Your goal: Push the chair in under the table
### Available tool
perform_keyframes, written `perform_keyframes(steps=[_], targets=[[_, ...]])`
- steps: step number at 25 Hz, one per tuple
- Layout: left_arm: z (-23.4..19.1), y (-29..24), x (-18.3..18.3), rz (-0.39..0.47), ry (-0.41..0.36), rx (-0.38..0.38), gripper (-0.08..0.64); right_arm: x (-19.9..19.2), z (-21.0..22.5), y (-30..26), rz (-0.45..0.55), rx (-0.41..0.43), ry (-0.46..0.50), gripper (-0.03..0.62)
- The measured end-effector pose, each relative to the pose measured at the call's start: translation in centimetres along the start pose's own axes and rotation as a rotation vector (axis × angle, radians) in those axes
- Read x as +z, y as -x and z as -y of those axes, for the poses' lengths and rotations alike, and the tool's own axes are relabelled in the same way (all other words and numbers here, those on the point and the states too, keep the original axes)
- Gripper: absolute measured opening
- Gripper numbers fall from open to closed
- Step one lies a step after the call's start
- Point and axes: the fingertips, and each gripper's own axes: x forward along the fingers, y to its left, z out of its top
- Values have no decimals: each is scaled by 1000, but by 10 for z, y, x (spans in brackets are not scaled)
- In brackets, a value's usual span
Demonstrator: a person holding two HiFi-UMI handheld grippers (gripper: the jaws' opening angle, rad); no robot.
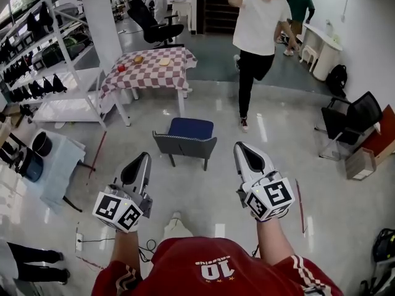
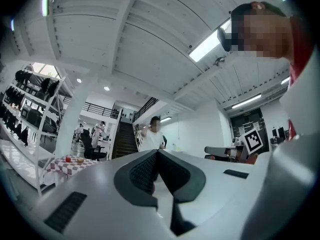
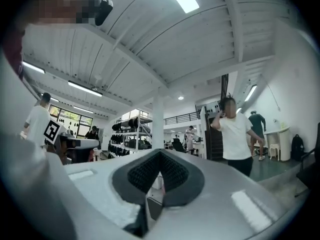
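Upper left of the head view: white shelving rack (image 1: 65, 54) with dark items on its shelves. Right of it, upper centre-left, is the table (image 1: 176, 66) under a red-and-white checked cloth, with a red apple (image 1: 121, 68) and a couple of other food bits on top.

Lower left of centre: left gripper (image 1: 144, 156), held in the person's hand, pointing up-frame. Its own view shows the jaws together (image 2: 156, 152) with nothing between them.

Centre: the chair (image 1: 185, 137), blue seat, grey back. It stands on the bare floor just below the table in frame, not under it, with a gap to the table legs. Its back faces the grippers. Neither gripper touches it.

Lower right of centre: right gripper (image 1: 241, 145), level with the left one. Jaws closed (image 3: 160, 153), empty.

Upper right of centre: a person in a white shirt (image 1: 256, 29), one leg lifted, standing past the chair. Far right: a black folding chair (image 1: 353, 117), with a cardboard box (image 1: 361, 163) just below it.
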Motion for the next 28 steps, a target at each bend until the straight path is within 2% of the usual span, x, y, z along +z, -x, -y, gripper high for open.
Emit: perform_keyframes(steps=[5, 12, 18, 28], targets=[[-2, -3, 0, -15, 2, 1, 12, 1, -6, -3, 10, 43, -4, 0], [-14, -16, 2, -40, -5, 2, 12, -3, -13, -25, 11, 148, -45, 0], [-49, -32, 0, -61, 5, 3, 12, -13, -11, -64, -7, 118, -42, 0], [-144, -83, -7, -68, 33, -25, 12, -30, -1, -161, -16, 63, -44, 0]])
